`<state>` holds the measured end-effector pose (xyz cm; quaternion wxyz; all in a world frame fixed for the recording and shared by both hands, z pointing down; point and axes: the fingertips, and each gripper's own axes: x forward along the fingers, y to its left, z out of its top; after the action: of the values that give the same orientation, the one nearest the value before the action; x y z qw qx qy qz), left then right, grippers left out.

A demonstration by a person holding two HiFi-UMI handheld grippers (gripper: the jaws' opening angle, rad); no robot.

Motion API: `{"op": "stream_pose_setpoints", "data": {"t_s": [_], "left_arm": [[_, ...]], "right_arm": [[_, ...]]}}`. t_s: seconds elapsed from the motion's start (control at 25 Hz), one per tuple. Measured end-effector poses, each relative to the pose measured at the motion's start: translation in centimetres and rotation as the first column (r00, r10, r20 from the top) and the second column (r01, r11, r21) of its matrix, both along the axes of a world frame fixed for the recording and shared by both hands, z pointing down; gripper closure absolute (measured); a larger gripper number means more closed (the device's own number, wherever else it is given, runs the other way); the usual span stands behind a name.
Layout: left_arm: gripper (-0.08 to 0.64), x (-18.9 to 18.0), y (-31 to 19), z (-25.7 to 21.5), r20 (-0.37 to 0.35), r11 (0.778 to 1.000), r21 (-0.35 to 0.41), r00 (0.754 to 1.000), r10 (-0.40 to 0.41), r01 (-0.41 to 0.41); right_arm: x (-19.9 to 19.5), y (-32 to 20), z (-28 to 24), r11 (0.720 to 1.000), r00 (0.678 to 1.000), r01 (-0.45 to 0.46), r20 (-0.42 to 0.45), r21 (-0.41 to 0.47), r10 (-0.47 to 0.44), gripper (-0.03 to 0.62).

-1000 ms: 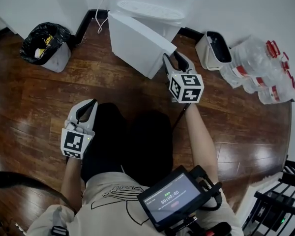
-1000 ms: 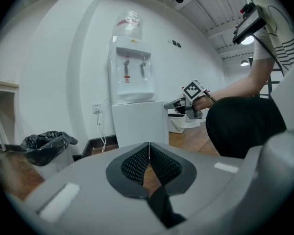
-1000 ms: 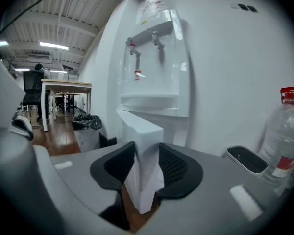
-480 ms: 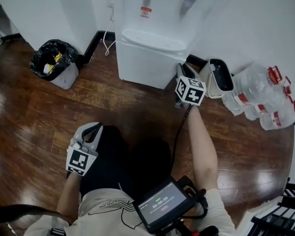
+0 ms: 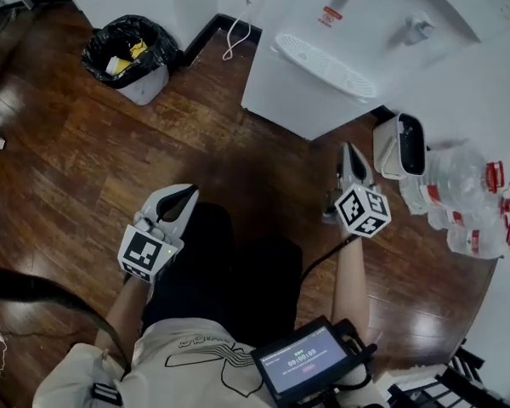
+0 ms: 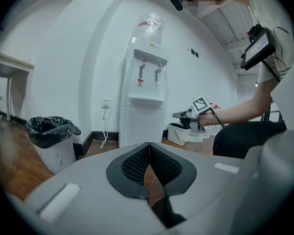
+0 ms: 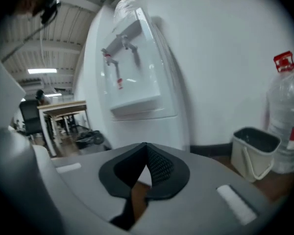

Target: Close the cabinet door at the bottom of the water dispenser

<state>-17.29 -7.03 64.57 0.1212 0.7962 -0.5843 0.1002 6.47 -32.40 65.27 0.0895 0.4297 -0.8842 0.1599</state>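
Two hand-held grippers (image 5: pixel 185 195) (image 5: pixel 350 150) forward, jaws together

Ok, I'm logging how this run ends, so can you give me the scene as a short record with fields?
cabinet door: shut, flush with the water dispenser front
left gripper: jaws together, empty, away from the dispenser
right gripper: jaws together, empty, not touching the door
beside dispenser: small white bin, water bottles
near the corner: trash bin with black bag
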Motion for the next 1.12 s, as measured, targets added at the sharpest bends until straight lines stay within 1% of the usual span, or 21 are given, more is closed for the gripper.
{"op": "stream_pose_setpoints", "data": {"t_s": [0.04,0.12,0.2,0.24,0.32,0.4,0.48,0.56,0.64,0.68,0.76,0.84,0.92,1.0,1.04,1.12], "left_arm": [[0.540,0.2,0.6,-1.4,-0.040,1.000,-0.018,0.999,-0.012,0.011],[0.540,1.1,2.1,-5.0,-0.088,0.998,-0.056,0.996,-0.005,0.000],[0.540,2.7,3.4,-9.2,-0.109,0.995,-0.076,0.993,0.049,-0.058],[0.540,3.7,4.1,-11.3,-0.122,0.992,-0.082,0.989,0.081,-0.091],[0.540,5.3,5.1,-15.3,-0.184,0.987,-0.092,0.977,0.112,-0.130],[0.540,6.0,5.2,-20.2,-0.235,0.985,-0.088,0.964,0.124,-0.148],[0.540,6.1,5.3,-25.4,-0.231,0.978,-0.092,0.960,0.160,-0.185],[0.540,6.3,5.4,-31.1,-0.219,0.968,-0.092,0.953,0.211,-0.236],[0.540,6.0,5.3,-37.5,-0.217,0.959,-0.058,0.941,0.259,-0.277],[0.540,5.8,5.2,-40.6,-0.207,0.956,-0.036,0.938,0.279,-0.293],[0.540,5.3,4.8,-45.7,-0.160,0.953,0.004,0.940,0.301,-0.304],[0.540,5.1,3.8,-50.3,-0.115,0.958,0.062,0.952,0.284,-0.279],[0.540,5.2,2.8,-55.0,-0.108,0.961,0.142,0.962,0.252,-0.236],[0.540,5.7,2.2,-58.4,-0.114,0.959,0.212,0.970,0.215,-0.188],[0.540,6.2,2.2,-59.0,-0.112,0.959,0.227,0.974,0.197,-0.168],[0.540,7.5,3.2,-59.2,-0.105,0.966,0.214,0.980,0.168,-0.142]], "right_arm": [[0.3,3.6,-0.5,0.997,0.998,0.060,0.010,-0.043,-0.059,0.592],[1.0,10.7,-2.2,0.980,0.989,0.142,-0.011,-0.138,-0.145,0.592],[0.5,17.2,-5.1,0.955,0.975,0.196,-0.058,-0.222,-0.214,0.592],[0.4,20.3,-6.6,0.946,0.967,0.208,-0.092,-0.249,-0.237,0.592],[0.5,24.8,-10.6,0.943,0.962,0.184,-0.147,-0.276,-0.231,0.591],[-0.2,27.7,-16.0,0.948,0.971,0.149,-0.141,-0.282,-0.195,0.591],[-1.5,29.7,-22.1,0.951,0.977,0.137,-0.122,-0.277,-0.176,0.591],[-2.5,30.7,-28.4,0.955,0.981,0.118,-0.119,-0.273,-0.155,0.591],[-3.6,30.9,-35.4,0.966,0.987,0.084,-0.113,-0.245,-0.115,0.591],[-4.3,31.1,-38.8,0.974,0.990,0.071,-0.106,-0.217,-0.096,0.591],[-5.2,31.1,-44.3,0.989,0.992,0.046,-0.110,-0.143,-0.062,0.591],[-5.2,30.4,-48.6,0.998,0.993,0.021,-0.117,-0.059,-0.028,0.591],[-5.0,29.9,-52.7,1.000,0.997,0.008,-0.075,0.029,-0.006,0.591],[-4.7,29.4,-55.8,0.993,1.000,-0.001,-0.020,0.116,0.003,0.591],[-4.6,29.1,-56.7,0.990,1.000,-0.008,0.002,0.141,0.008,0.591],[-4.3,29.4,-57.4,0.989,0.999,-0.026,0.037,0.143,0.021,0.591]]}}
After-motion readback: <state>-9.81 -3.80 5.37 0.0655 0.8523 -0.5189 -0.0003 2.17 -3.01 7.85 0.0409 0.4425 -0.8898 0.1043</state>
